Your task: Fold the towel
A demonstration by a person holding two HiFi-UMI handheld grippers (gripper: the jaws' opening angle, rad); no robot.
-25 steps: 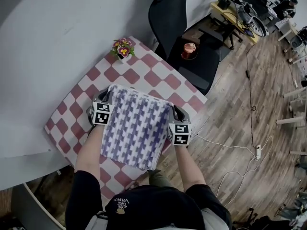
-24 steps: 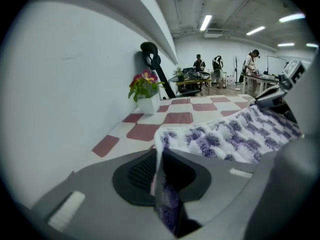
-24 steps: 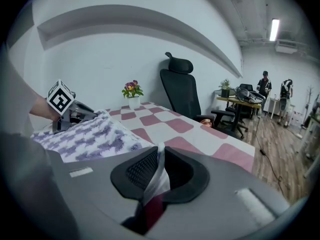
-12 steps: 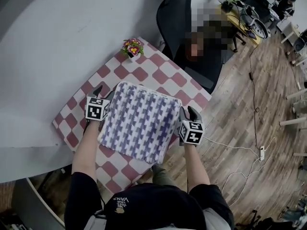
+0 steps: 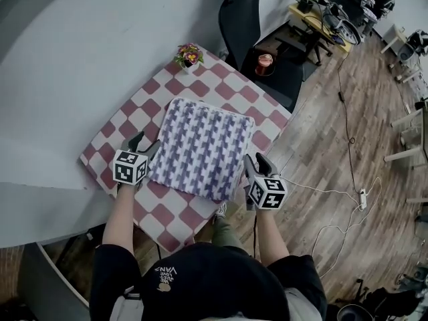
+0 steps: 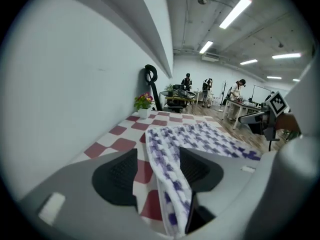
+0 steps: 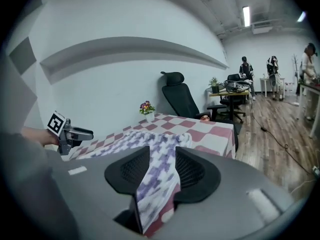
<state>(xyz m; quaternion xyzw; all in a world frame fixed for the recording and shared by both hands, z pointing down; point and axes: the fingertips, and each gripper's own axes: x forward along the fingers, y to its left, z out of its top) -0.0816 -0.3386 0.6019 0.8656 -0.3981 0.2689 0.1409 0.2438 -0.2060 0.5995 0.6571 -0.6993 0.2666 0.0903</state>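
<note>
Head view is showing the towel (image 5: 204,146) lying flat in the middle of the checkered worktop (image 5: 107,146), folded into a near-square pad that is looking slightly longer along the line running away from the person. The left gripper (image 5: 144,146) is hanging just beside the towel's left edge close to the near-left corner, and the right gripper (image 5: 257,166) is hanging just off the right edge near the near-right corner. The left one is looking a touch closer. Both are pointing forward along the sides, so the cloth is lying between them. In each gripper view the jaws are standing apart, having just been opening, with a strip of towel showing in the gap but neither pad pressing on it, so both are released. A second ago both sets of jaws were clamped on the towel's side edges further up the worktop. Since then the grippers have let go and drawn back toward the person. Any further fold is probably calling for fresh grips on the near corners.
</note>
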